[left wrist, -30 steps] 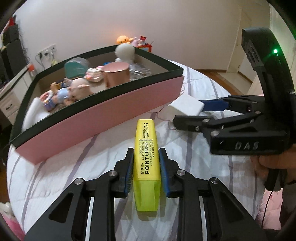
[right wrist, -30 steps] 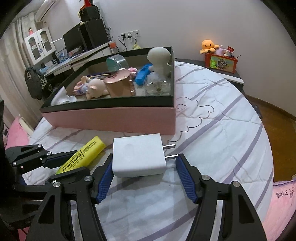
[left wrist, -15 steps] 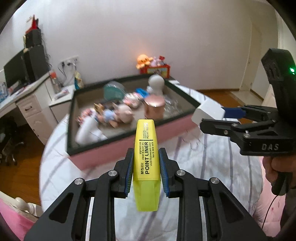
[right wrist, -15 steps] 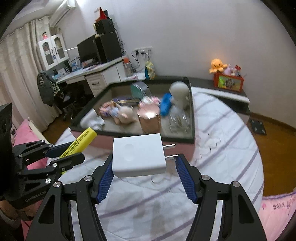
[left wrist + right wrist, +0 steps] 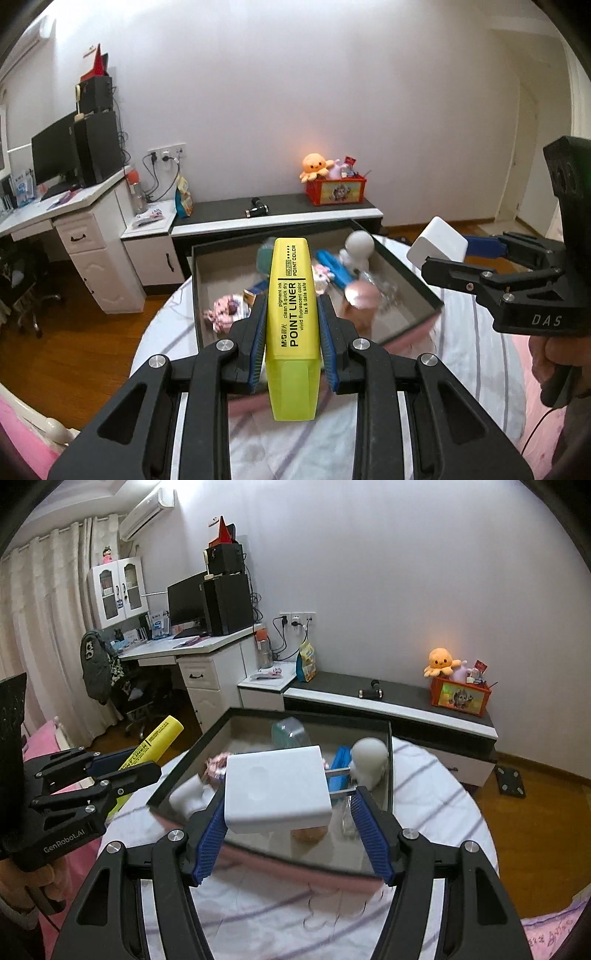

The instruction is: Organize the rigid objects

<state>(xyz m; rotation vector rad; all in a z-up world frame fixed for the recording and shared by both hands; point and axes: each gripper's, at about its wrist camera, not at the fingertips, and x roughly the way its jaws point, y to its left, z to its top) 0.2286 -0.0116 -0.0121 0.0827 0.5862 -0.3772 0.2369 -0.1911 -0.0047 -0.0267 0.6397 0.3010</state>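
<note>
My left gripper [image 5: 291,301] is shut on a yellow highlighter [image 5: 291,317], which is held lengthwise with its cap end pointing forward. The right gripper [image 5: 291,794] is shut on a white charger plug [image 5: 277,786]. Its left pad presses the body and its right pad bears on the two metal prongs. Both are held in the air over the near side of an open pink box with a dark rim [image 5: 310,714]. In the right wrist view the left gripper [image 5: 125,766] and highlighter [image 5: 159,738] are at the left. In the left wrist view the right gripper [image 5: 454,254] and charger [image 5: 436,245] are at the right.
The box holds a white round-headed figure [image 5: 369,760], a pink cup [image 5: 360,295], a blue item [image 5: 340,764] and a doll [image 5: 225,308]. It sits on a bed with a striped white sheet [image 5: 424,786]. Behind are a low cabinet [image 5: 388,701] and a desk [image 5: 192,650].
Both grippers have risen off the bed with the highlighter and the charger still held. The box now lies lower and farther below them, and more of the room shows.
</note>
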